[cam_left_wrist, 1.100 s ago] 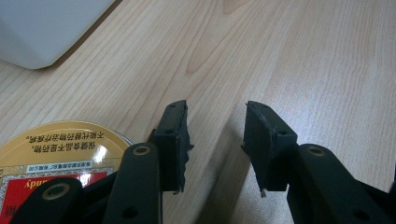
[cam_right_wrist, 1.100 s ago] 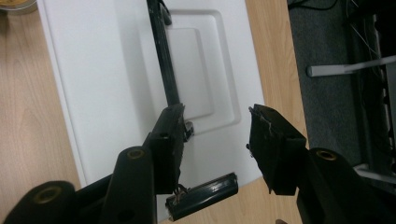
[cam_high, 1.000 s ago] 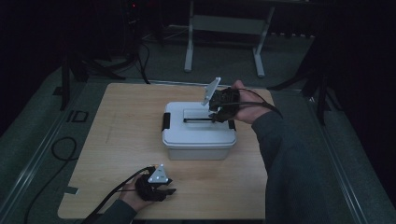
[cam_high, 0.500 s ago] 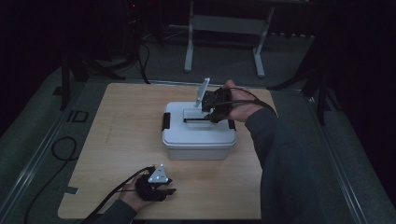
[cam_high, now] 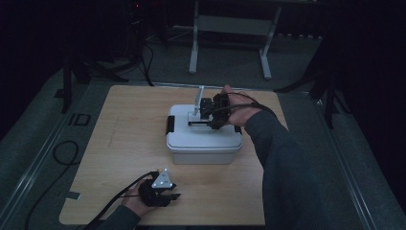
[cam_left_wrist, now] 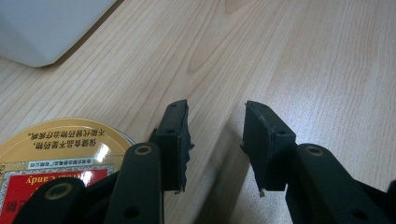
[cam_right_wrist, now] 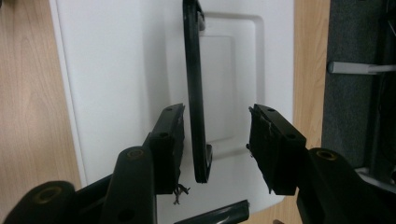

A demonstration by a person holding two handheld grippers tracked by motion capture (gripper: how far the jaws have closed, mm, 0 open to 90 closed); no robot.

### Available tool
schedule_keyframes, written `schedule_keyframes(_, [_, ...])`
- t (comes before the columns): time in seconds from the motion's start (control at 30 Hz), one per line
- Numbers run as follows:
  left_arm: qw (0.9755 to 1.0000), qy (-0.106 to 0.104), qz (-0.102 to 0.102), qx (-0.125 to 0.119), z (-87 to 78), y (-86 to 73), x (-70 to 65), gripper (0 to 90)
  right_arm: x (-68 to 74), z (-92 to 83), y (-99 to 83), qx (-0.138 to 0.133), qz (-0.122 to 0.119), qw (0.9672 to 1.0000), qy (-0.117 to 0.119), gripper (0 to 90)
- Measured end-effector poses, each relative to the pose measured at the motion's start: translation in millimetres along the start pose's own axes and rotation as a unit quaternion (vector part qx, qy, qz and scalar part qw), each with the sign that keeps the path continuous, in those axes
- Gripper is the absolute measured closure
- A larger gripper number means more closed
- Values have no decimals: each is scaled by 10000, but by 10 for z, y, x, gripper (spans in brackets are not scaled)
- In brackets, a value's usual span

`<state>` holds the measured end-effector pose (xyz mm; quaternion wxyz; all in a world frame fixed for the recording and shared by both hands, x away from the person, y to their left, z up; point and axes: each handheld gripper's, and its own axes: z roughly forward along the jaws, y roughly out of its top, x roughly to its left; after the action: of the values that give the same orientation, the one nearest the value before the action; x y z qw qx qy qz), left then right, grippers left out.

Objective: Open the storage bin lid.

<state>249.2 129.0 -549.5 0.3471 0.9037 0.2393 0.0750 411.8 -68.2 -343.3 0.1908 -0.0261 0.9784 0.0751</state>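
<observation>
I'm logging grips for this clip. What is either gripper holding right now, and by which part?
Nothing is gripped. The right gripper straddles the box's black handle, jaws apart and not clamping it. The left gripper is open over the table.

Dim room, grey carpet [cam_high: 119,62], metal stand [cam_high: 230,24] behind.

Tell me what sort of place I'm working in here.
Probably a lab or studio recording bench, not a home: a bare wooden table on grey carpet in a dark room, metal stand legs behind it, and cables trailing across the floor.
</observation>
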Motion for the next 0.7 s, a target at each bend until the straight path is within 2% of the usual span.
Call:
schedule_keyframes(0.4, [10000,0,12,5,-3,-2,2,607,-18,132,120,97,-39,9999,92,546])
schedule_keyframes(0.53, [10000,-2,8,4,-5,-4,2,607,-18,207,169,229,-133,9996,133,561])
schedule_keyframes(0.7, [10000,-7,4,7,-8,-8,4,607,-48,237,180,248,-98,9995,186,586])
